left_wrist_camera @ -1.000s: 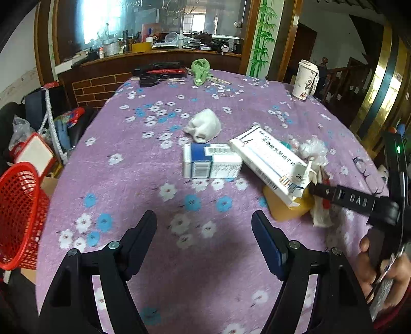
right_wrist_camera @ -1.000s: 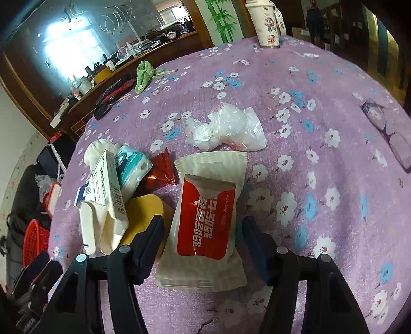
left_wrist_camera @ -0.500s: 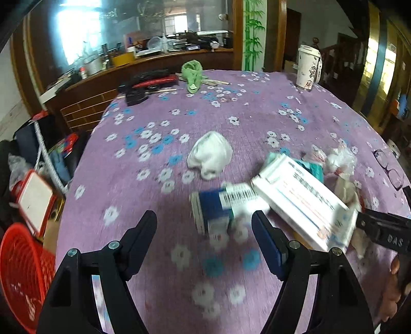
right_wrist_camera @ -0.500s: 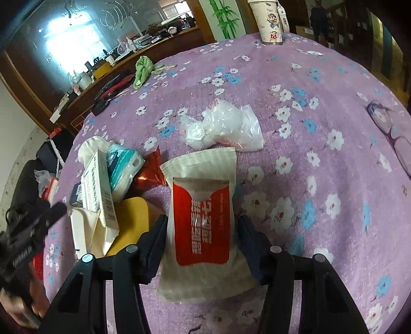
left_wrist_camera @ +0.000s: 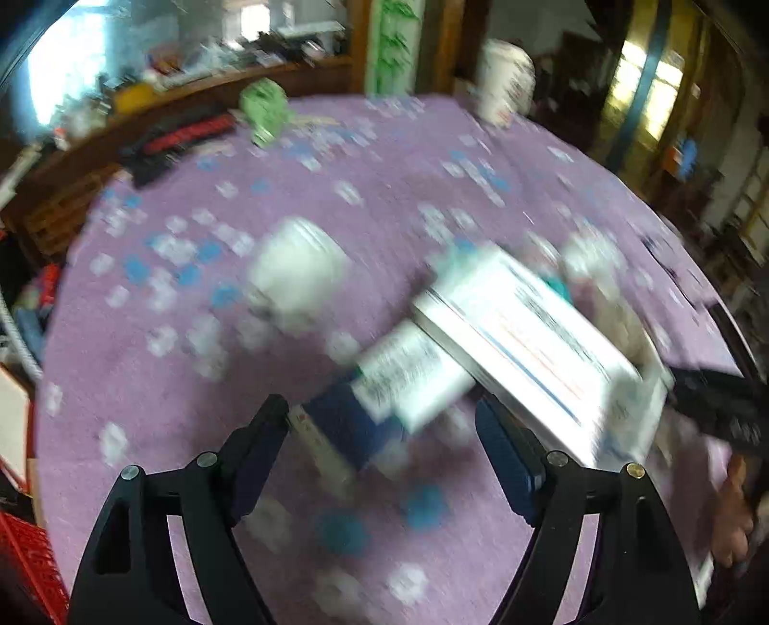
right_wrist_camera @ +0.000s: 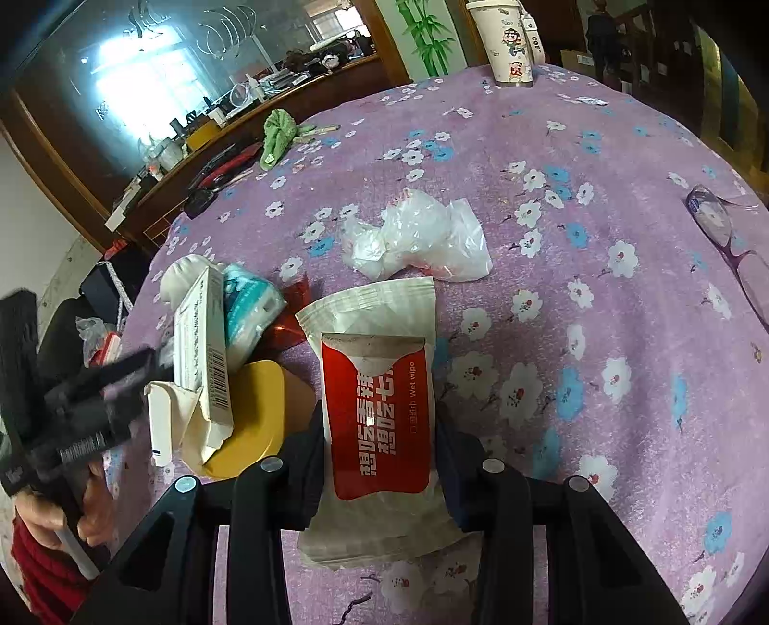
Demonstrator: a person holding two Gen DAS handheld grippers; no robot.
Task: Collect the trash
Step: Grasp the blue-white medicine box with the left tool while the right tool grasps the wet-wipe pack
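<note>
My right gripper (right_wrist_camera: 379, 423) is closing on a red and white wet wipe pack (right_wrist_camera: 379, 384) that lies on the purple flowered tablecloth (right_wrist_camera: 625, 312); both pads press its sides. The left wrist view is blurred by motion. My left gripper (left_wrist_camera: 384, 432) is opening just short of a blue and white box (left_wrist_camera: 384, 389), whose near end lies between the fingertips without touching the pads. A long white box (left_wrist_camera: 528, 346) leans over it. A crumpled white tissue (left_wrist_camera: 298, 269) lies beyond.
A clear plastic bag (right_wrist_camera: 418, 240), a teal tissue pack (right_wrist_camera: 250, 303), a red wrapper (right_wrist_camera: 288, 322) and a yellow lid (right_wrist_camera: 254, 418) lie near the wipes. Glasses (right_wrist_camera: 721, 231) lie right, a paper cup (right_wrist_camera: 509, 43) far. A red basket (left_wrist_camera: 29, 567) stands off the table's left.
The left gripper has moved in over the blue and white box and rolled. The right gripper's jaws have narrowed onto the wet wipe pack while staying in place.
</note>
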